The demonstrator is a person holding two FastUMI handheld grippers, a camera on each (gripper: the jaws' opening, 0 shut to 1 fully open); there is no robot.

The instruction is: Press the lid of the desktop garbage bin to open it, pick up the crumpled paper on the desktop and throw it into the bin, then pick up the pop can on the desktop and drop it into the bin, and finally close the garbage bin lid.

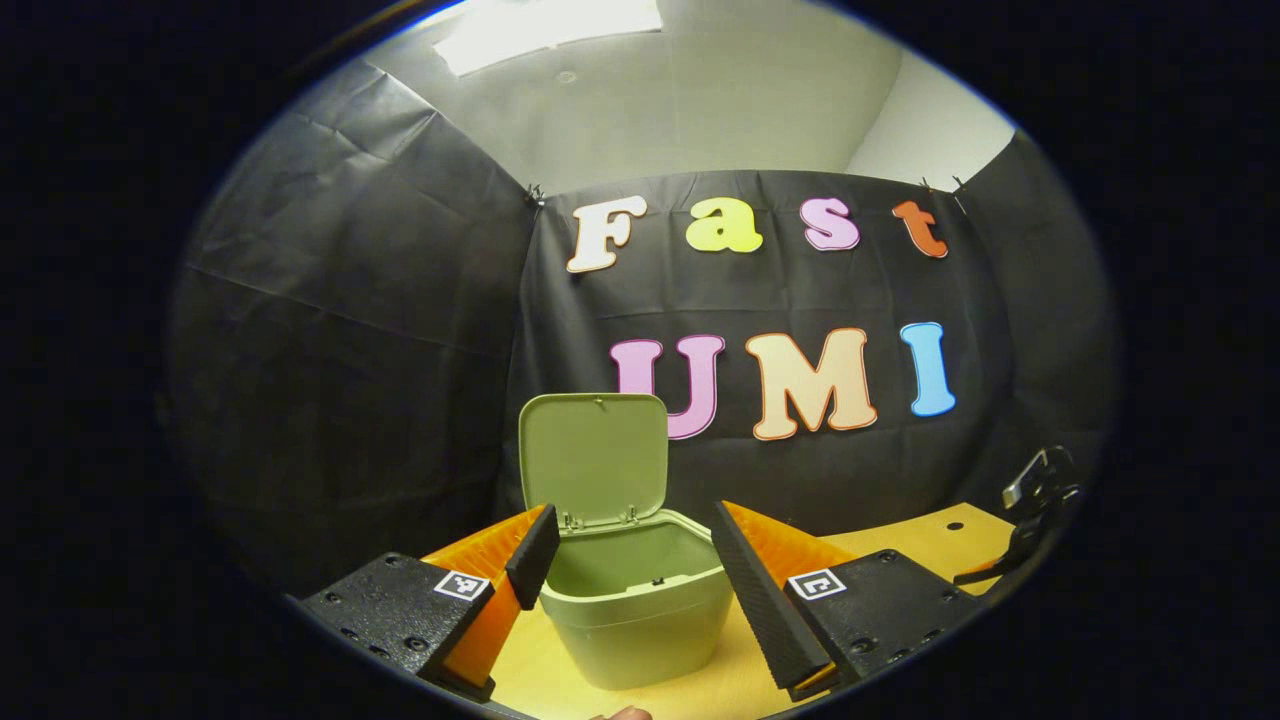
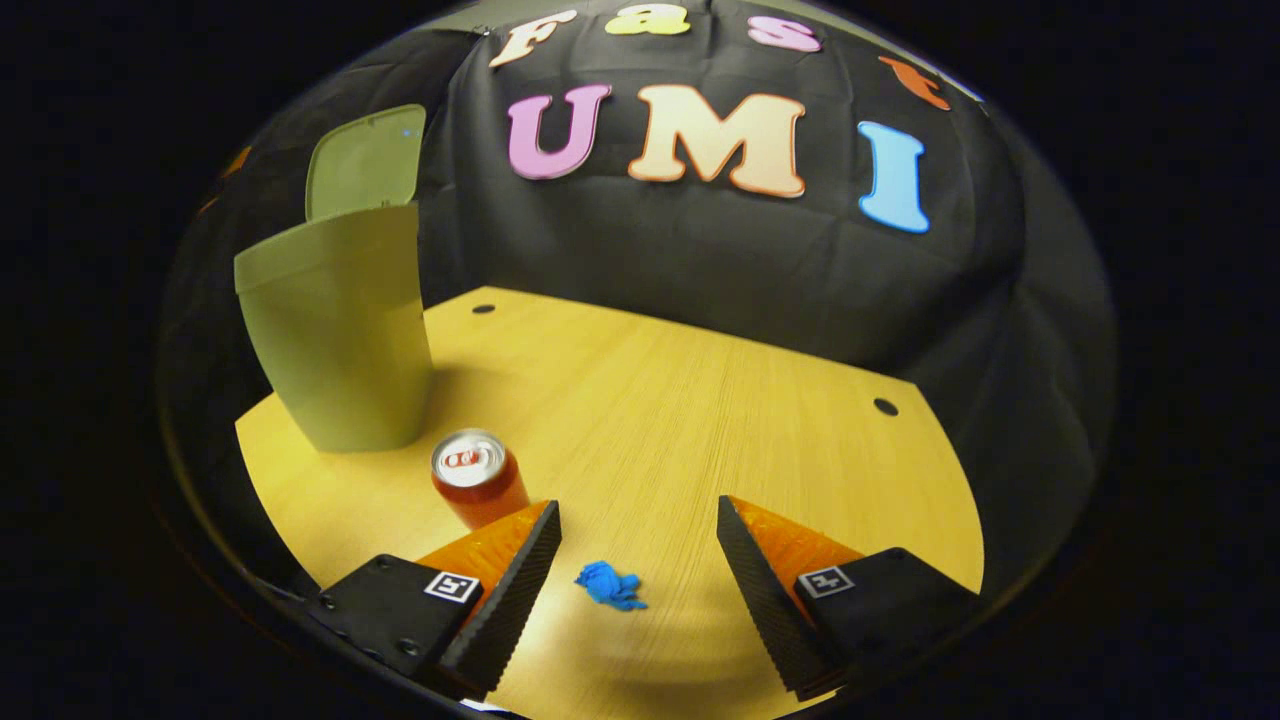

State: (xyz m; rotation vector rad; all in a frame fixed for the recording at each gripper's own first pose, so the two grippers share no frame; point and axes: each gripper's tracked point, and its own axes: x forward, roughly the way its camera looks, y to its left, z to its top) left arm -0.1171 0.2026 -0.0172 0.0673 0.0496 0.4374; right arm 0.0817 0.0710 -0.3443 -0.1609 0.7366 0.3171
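Note:
A pale green desktop bin [image 1: 640, 610] stands on the yellow wooden table with its lid [image 1: 594, 458] swung up and upright at the back. My left gripper [image 1: 630, 545] hangs open just above and in front of the bin's mouth, nothing between its fingers. In the right gripper view the bin [image 2: 335, 335] stands at the far left, its lid [image 2: 365, 160] raised. A red pop can [image 2: 478, 486] stands upright in front of it. A small blue crumpled paper [image 2: 608, 586] lies on the table between the open fingers of my right gripper [image 2: 638, 545], which hovers above it.
The table [image 2: 700, 420] has two small round holes [image 2: 885, 406] near its far edge. Black cloth walls close the booth behind and to the sides. The other gripper [image 1: 1035, 510] shows at the far right edge of the left gripper view.

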